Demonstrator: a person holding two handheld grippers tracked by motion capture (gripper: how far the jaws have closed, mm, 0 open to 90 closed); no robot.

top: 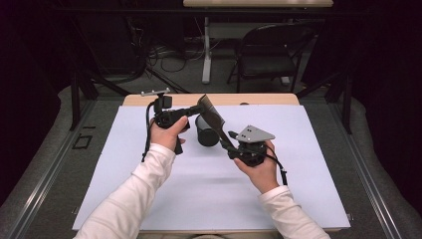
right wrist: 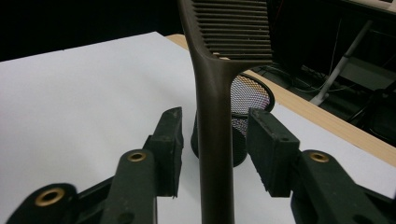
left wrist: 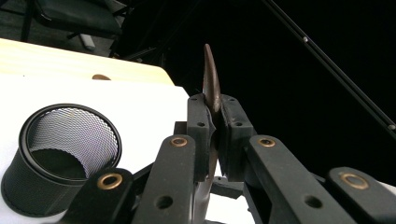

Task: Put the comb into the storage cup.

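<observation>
Item: brown comb, held aloft over the mesh cup on the worktop. Left hand-held gripper clamps its toothed end; right hand-held gripper stands released around the handle (not touching). Risk: thin edge-on grip may pivot, dropping the comb beside the cup.

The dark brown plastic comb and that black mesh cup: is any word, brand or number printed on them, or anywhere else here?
None can be read.
Dark brown plastic comb: plain handle and teeth, no lettering.
Black wire-mesh cup: bare mesh, no label.
White table sheet: blank.
Left gripper and right gripper: black jaws with brass rivets, no markings.
</observation>
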